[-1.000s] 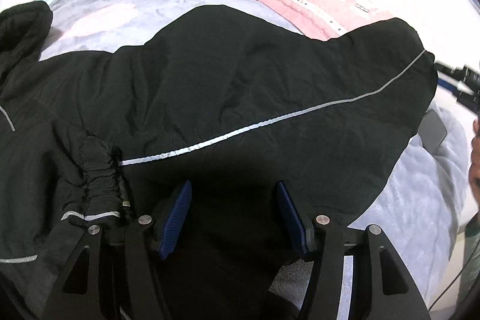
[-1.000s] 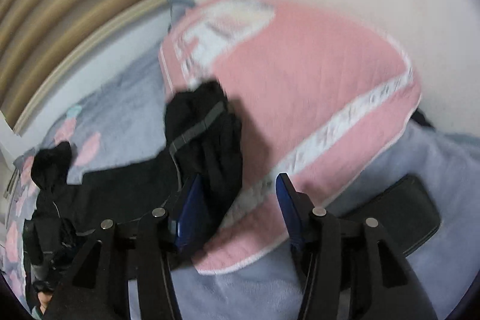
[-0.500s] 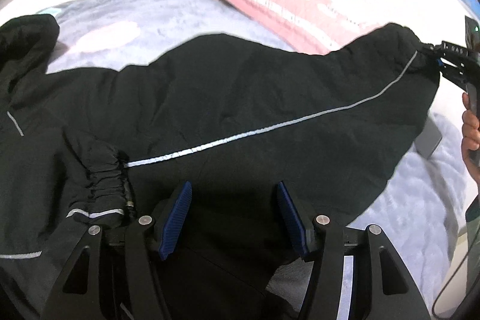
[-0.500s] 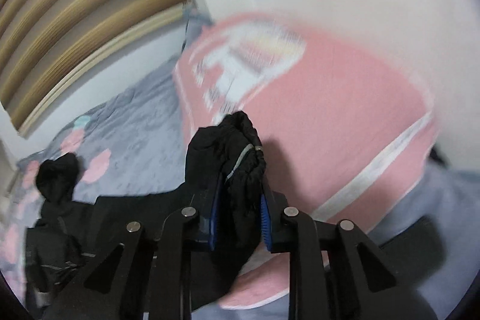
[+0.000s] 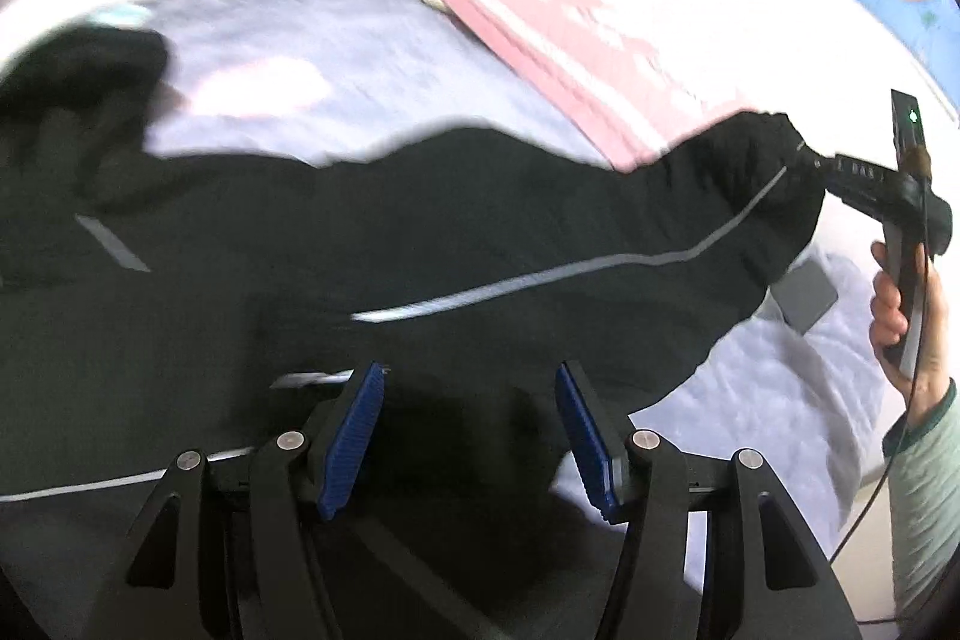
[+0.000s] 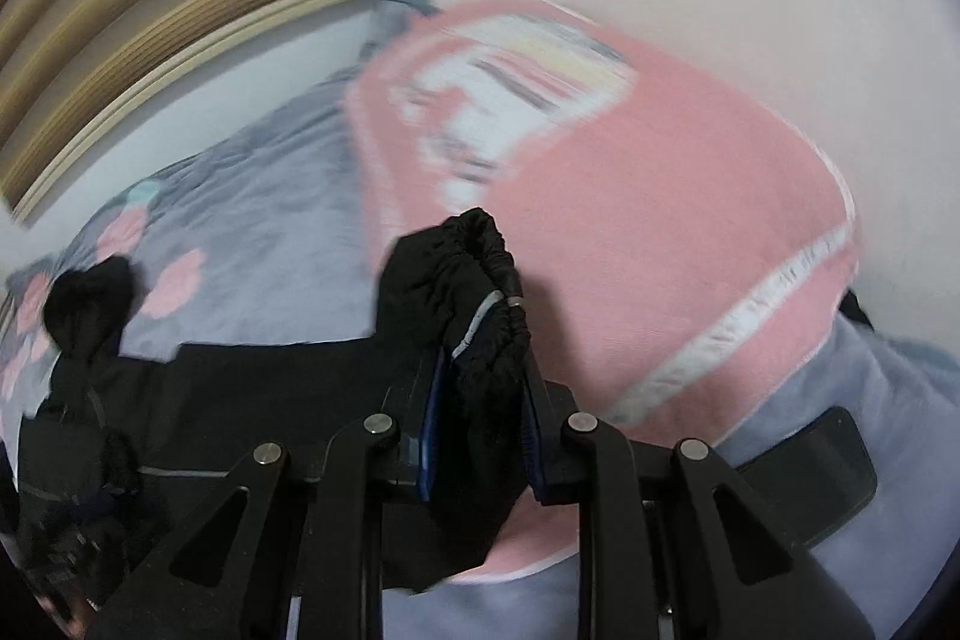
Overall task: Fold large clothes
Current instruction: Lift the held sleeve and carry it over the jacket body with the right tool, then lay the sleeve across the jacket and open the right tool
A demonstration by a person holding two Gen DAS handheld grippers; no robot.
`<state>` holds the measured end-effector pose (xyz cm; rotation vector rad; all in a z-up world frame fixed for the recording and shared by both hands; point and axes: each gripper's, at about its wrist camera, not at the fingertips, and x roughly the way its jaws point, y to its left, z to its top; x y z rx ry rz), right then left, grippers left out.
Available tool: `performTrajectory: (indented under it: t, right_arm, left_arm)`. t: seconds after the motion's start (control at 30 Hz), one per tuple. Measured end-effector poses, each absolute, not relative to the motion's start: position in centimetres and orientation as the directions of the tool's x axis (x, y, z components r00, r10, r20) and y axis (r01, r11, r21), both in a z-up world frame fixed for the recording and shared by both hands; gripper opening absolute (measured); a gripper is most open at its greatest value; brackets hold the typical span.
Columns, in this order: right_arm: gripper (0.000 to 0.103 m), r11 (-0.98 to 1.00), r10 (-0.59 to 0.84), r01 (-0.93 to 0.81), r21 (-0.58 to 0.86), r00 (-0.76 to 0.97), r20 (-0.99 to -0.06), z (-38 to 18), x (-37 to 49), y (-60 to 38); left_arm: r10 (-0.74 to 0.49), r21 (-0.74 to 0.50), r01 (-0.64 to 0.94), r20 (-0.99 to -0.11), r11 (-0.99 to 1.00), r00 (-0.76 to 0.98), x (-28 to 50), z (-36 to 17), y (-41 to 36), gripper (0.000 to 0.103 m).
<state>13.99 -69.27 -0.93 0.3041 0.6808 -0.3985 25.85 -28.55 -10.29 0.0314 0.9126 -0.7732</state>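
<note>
Black jacket (image 5: 420, 232) with grey reflective piping, spread across bed, elastic cuff (image 6: 480, 298) lifted.

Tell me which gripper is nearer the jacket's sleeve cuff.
Right. The right gripper is shut on the sleeve cuff; the left gripper hangs open over the black jacket body, far from the cuff.

Jacket (image 5: 420, 232): matt black cloth, shiny grey piping. Bedspread (image 5: 768, 400): soft grey quilted fabric. Pillow (image 6: 660, 220): pink quilted cloth. Finger pads (image 5: 351, 445): ribbed blue rubber.
</note>
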Motion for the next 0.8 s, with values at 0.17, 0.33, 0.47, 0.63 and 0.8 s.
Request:
performTrajectory:
  t: [0.17, 0.33, 0.47, 0.63, 0.8]
  right_arm:
    - [0.026, 0.949, -0.178, 0.302, 0.090, 0.750, -0.637, 2.5, 16.1, -58.7]
    - [0.026, 0.990, -0.067, 0.131, 0.055, 0.771, -0.633, 4.2, 18.8, -46.8]
    - [0.026, 0.999, 0.007, 0.015, 0.029, 0.765, -0.644, 4.4, 20.7, -37.2]
    - [0.026, 0.994, 0.086, -0.106, 0.010, 0.736, -0.671, 3.3, 22.4, -26.3]
    - [0.026, 0.978, 0.167, -0.204, 0.037, 0.669, -0.724, -0.5, 24.7, -17.3]
  left_arm:
    - [-0.521, -0.229, 0.544, -0.710, 0.807, 0.474, 24.9, -6.4, -20.2, 0.061]
    - [-0.457, -0.194, 0.473, -0.706, 0.860, 0.542, 23.4, -4.7, -12.6, 0.061]
    - [-0.436, -0.214, 0.411, -0.688, 0.886, 0.580, 22.4, -4.4, -6.7, 0.061]
    - [-0.420, -0.235, 0.362, -0.672, 0.902, 0.610, 21.5, -4.5, -1.8, 0.061]
    - [-0.401, -0.252, 0.317, -0.670, 0.914, 0.624, 21.1, -5.7, 2.7, 0.061]
